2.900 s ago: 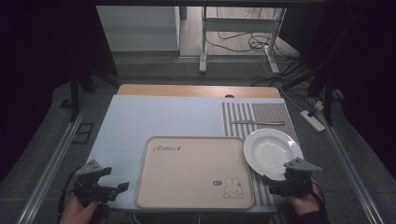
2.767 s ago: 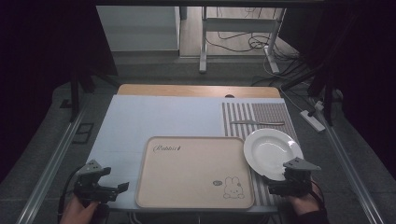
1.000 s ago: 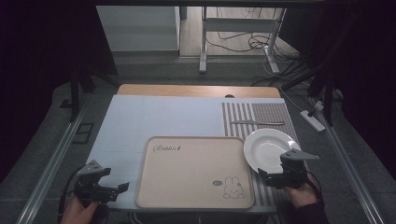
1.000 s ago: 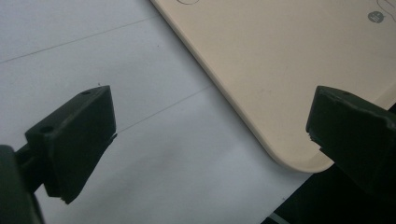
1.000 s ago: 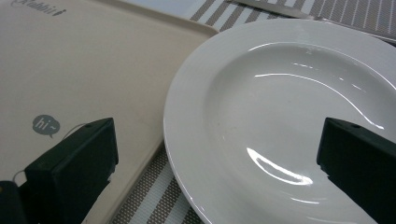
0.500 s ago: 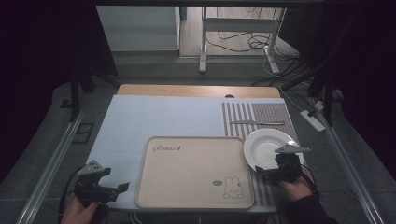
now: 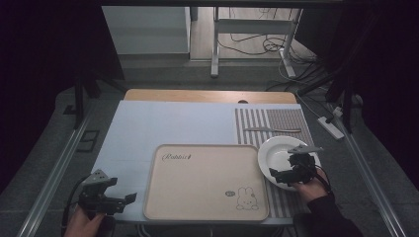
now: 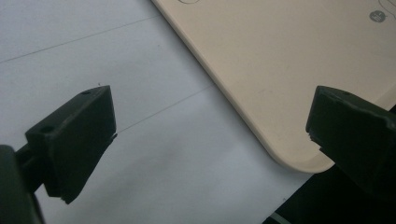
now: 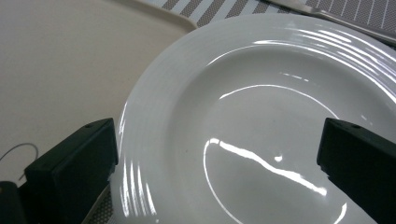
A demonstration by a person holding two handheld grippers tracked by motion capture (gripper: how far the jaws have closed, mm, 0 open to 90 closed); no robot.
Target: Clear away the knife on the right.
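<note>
1. White plate sits on the striped mat, its left rim just beside the tray, and we have the right gripper poised over its near edge.
2. Our right jaws stand wide apart with nothing between them; in the right gripper view they straddle the plate's bowl rather than its rim.
3. Risk, as we judge it: glazed china is slick, so a shallow bite on the rim could let it slip or tip as we lift.
4. Another risk: swinging left, the plate could clip the tray's raised lip.
5. We also see a knife lying on the mat beyond the plate, apart from it; a careless sweep could knock it.
6. Left gripper waits off the tray's near left corner, jaws wide open, holding nothing.
7. Contents: plate bare, tray bare.
</note>
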